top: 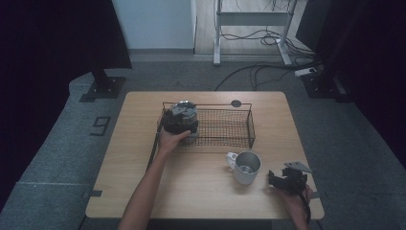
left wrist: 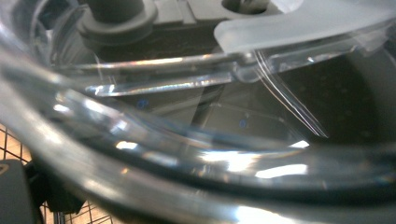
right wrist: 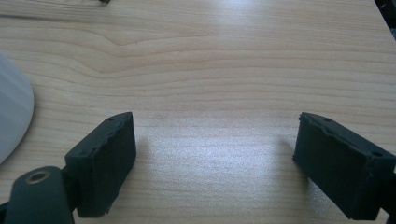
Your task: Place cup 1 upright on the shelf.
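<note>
High view: L gripper (top: 181, 117) at clear glass cup (left wrist: 154, 154), left end of wire basket (top: 239, 144), centre frame.
L claw: grip unclear.
R gripper (right wrist: 215, 163): wide apart, empty.
Handling: rigid, slick, breakable; take at rim.

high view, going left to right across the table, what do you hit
left tongs at a clear glass container in the left end of the wire basket → white mug → right tongs, jaws apart over bare table
</note>
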